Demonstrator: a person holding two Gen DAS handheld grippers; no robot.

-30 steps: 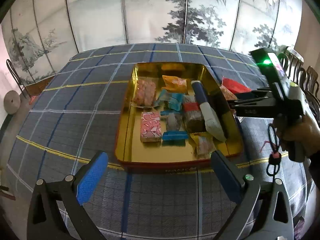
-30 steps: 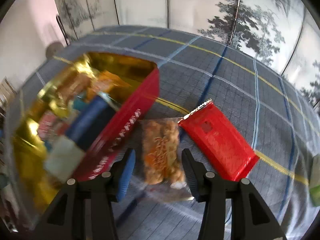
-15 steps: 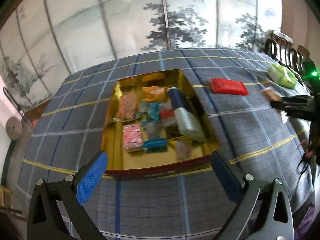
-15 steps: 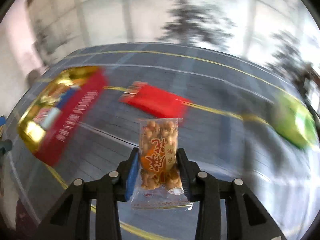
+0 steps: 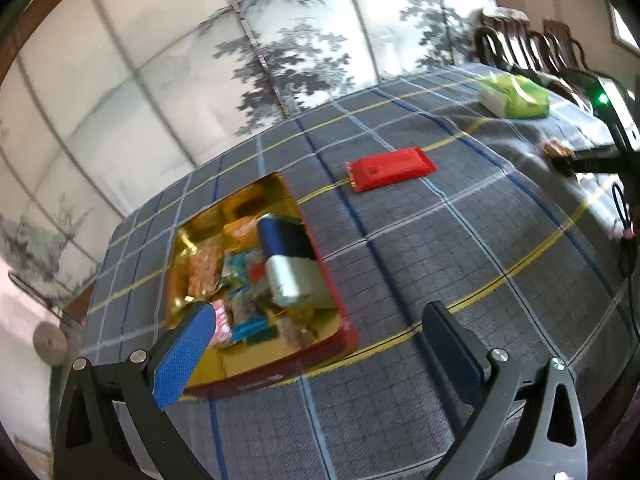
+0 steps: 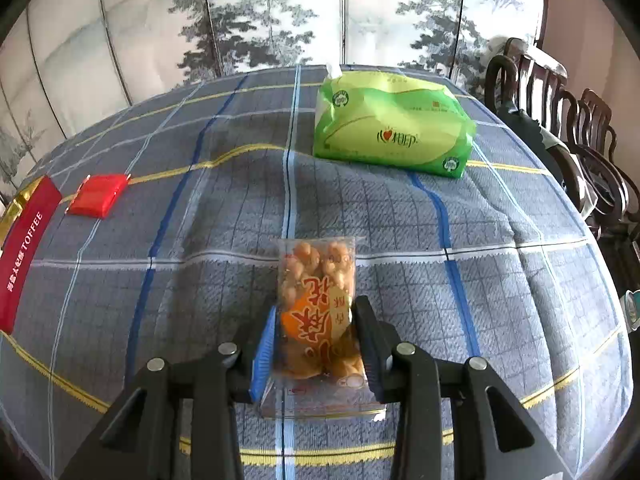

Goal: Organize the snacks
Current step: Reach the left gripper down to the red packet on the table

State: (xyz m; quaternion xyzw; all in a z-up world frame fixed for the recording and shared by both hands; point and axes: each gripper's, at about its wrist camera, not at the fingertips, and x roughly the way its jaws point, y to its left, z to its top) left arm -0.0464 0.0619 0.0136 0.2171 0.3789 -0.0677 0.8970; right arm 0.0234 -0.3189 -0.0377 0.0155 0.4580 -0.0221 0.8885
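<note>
My right gripper (image 6: 316,336) is shut on a clear packet of peanuts (image 6: 318,300) with an orange label, held above the checked tablecloth. In the left wrist view that gripper (image 5: 568,160) shows at the far right edge with the packet (image 5: 554,148) in its jaws. A red snack bar (image 5: 390,168) (image 6: 98,194) lies flat on the cloth to the right of the red-and-gold tin (image 5: 340,312) (image 6: 24,240), which holds several wrapped snacks. My left gripper (image 5: 320,344) hangs open over the tin's near right corner with nothing between its fingers.
A green tissue pack (image 6: 390,120) (image 5: 514,96) sits at the back right of the table. Dark wooden chairs (image 6: 576,128) line the right side. A painted folding screen (image 6: 260,12) stands behind the table. Bare cloth stretches between the tin and the tissues.
My right gripper closed on the peanut packet beside the tin, lifted it and carried it rightward toward the tissue pack. The left gripper swung right and rolled, staying open.
</note>
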